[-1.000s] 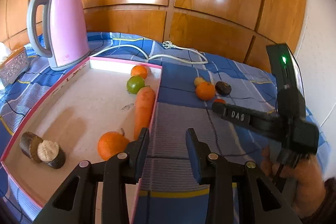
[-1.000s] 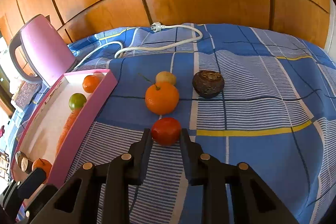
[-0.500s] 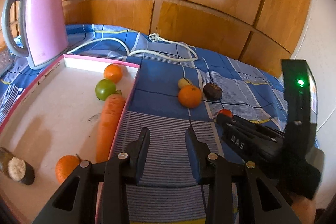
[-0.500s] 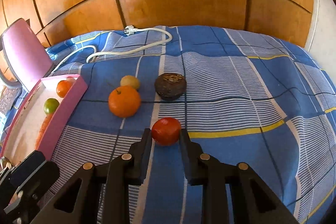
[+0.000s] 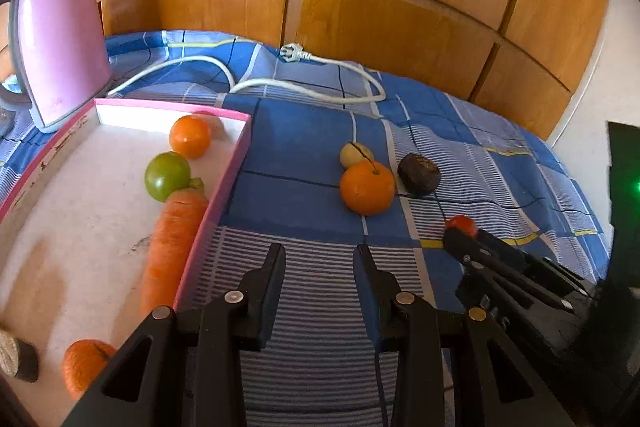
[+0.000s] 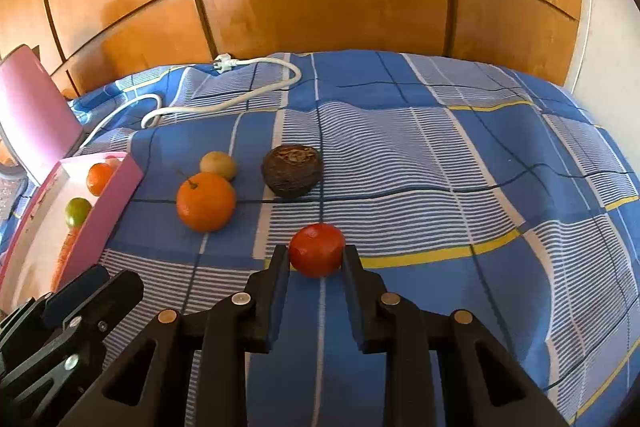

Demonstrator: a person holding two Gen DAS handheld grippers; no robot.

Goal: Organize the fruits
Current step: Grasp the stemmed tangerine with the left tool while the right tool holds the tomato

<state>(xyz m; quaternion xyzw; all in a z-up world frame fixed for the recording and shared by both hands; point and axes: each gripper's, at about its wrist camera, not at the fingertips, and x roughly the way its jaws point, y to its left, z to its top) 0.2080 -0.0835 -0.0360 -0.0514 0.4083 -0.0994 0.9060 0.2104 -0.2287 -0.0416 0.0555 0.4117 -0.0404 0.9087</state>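
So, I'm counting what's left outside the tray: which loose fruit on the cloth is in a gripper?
The red fruit, pinched by the right gripper. The orange, yellowish fruit and dark brown one lie free.

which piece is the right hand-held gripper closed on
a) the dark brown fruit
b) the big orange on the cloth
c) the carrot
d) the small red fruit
d: in the right wrist view the right hand-held gripper has its fingers pressed against both sides of the small red fruit, while the big orange and dark brown fruit lie apart on the cloth and the carrot lies in the pink tray.
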